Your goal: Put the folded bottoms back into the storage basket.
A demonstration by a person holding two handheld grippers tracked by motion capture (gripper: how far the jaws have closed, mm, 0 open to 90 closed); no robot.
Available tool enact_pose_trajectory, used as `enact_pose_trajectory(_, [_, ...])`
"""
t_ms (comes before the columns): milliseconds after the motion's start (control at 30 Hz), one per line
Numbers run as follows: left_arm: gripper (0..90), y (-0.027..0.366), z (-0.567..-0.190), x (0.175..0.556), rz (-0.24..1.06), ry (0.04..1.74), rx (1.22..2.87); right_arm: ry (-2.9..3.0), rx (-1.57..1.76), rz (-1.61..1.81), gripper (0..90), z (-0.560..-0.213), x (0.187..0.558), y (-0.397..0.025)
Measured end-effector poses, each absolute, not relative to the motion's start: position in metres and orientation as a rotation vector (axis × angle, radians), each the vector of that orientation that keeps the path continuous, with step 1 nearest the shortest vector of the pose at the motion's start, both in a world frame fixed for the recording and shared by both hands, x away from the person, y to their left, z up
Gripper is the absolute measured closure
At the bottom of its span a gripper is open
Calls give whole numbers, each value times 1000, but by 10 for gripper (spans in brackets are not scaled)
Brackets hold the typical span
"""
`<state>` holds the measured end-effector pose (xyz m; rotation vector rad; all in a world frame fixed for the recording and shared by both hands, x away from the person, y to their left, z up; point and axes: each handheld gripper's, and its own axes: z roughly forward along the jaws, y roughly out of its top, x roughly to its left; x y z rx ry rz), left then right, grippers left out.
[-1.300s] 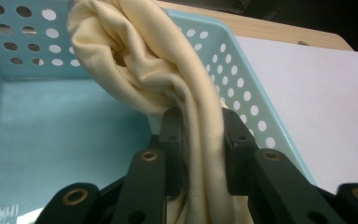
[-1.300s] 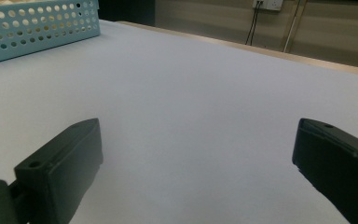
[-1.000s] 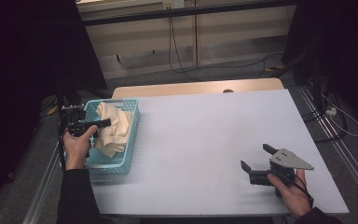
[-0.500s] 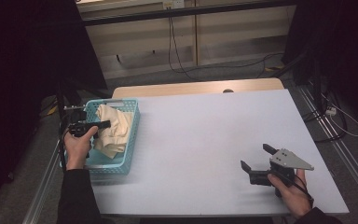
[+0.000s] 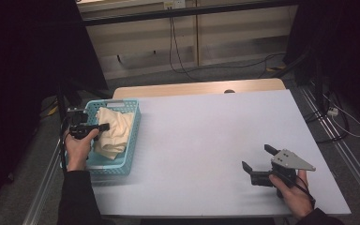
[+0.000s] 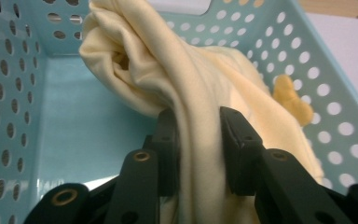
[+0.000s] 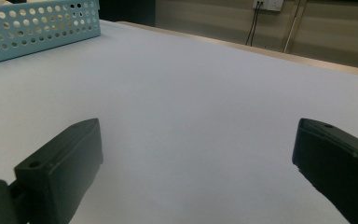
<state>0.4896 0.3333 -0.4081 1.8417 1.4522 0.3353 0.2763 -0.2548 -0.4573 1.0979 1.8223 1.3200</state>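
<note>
A pale yellow cloth (image 5: 114,131) lies bunched in a light blue perforated basket (image 5: 130,140) at the table's left edge. My left gripper (image 5: 104,127) reaches into the basket from the left and is shut on a fold of the cloth (image 6: 200,154), which runs up between the jaws in the left gripper view (image 6: 199,156). Part of the cloth hangs raised above the basket floor (image 6: 88,140). My right gripper (image 5: 257,161) rests near the table's front right, open, with nothing between its jaws (image 7: 196,154).
The white table (image 5: 206,136) stretches between the basket and the right gripper. The basket's wall (image 7: 37,28) appears at the upper left of the right gripper view. Cables lie on the floor behind and to the right of the table.
The left gripper has drawn back slightly toward the basket's left side with the cloth in its jaws, and the cloth has shifted with it. The right gripper has stayed put.
</note>
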Motion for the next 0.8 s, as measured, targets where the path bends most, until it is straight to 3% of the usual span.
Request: enact_pose_trajectory(800, [568,333,-416,492,444,1526,1949,1825,1097,1322,12,-457,276,-255])
